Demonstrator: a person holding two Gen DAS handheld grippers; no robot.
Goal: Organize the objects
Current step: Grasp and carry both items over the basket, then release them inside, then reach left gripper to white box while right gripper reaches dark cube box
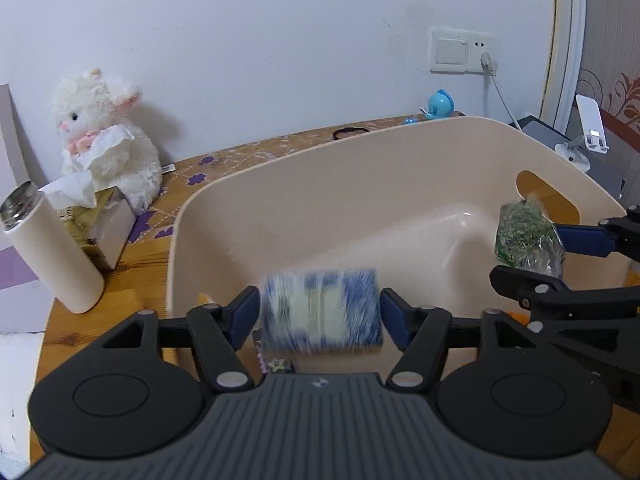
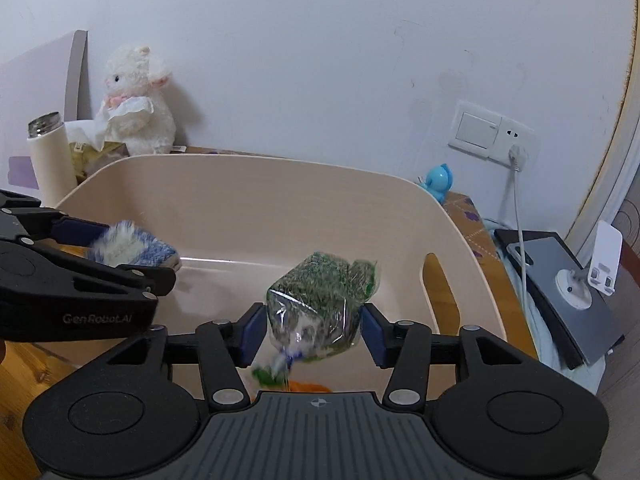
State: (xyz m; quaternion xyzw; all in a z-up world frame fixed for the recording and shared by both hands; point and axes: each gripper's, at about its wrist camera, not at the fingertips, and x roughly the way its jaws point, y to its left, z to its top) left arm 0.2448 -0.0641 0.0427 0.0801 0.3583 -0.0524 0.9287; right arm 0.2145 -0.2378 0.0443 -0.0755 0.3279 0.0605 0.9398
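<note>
Left gripper (image 1: 320,316): jaws spread either side of the blue pack (image 1: 322,314); small gaps show by both pads, and the pack is blurred, so it looks let go, dropping into the bin (image 1: 280,200).
Right gripper (image 2: 314,330): jaws look parted beside the green bag (image 2: 320,300), also blurred over the bin; I can't tell if the pads touch it.
Bin: both items above its floor, pack at its left side, bag nearer the handle-hole end.
Risk, bounce: the pack could bounce off the near wall and out.
Risk, snag: bag film may catch a pad and be dragged out.
Risk, clash: grippers close together over the bin; they could knock.
Risk, bottle (image 1: 52,248): just left of the bin, easy to tip with an elbow.
</note>
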